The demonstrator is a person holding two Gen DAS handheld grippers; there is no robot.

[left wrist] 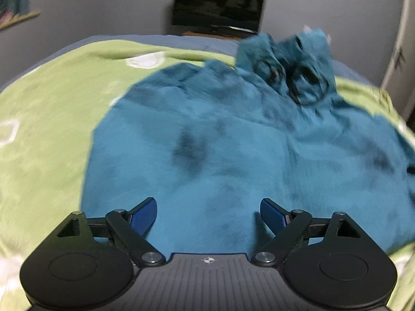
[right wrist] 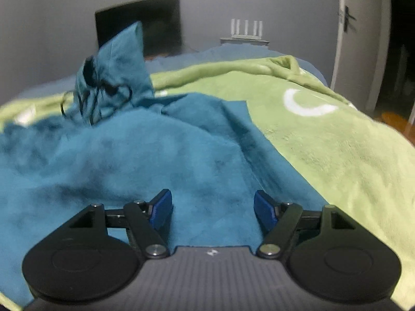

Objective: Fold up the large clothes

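A large teal fleece hoodie [left wrist: 207,134] lies spread on the green blanket [left wrist: 46,119], its hood [left wrist: 293,59] bunched up at the far end with black drawstrings [left wrist: 306,85]. My left gripper [left wrist: 208,215] is open and empty, hovering over the near part of the garment. In the right wrist view the same hoodie [right wrist: 129,160] fills the left and centre, with the hood [right wrist: 116,70] standing up at the far left. My right gripper [right wrist: 212,211] is open and empty, over the garment near its right edge.
The green blanket with white shapes [right wrist: 337,150] covers a bed with a blue sheet [right wrist: 197,54]. A dark monitor [left wrist: 218,5] stands against the grey wall behind. A white router [right wrist: 246,29] sits behind the bed. A door [right wrist: 363,39] is at the right.
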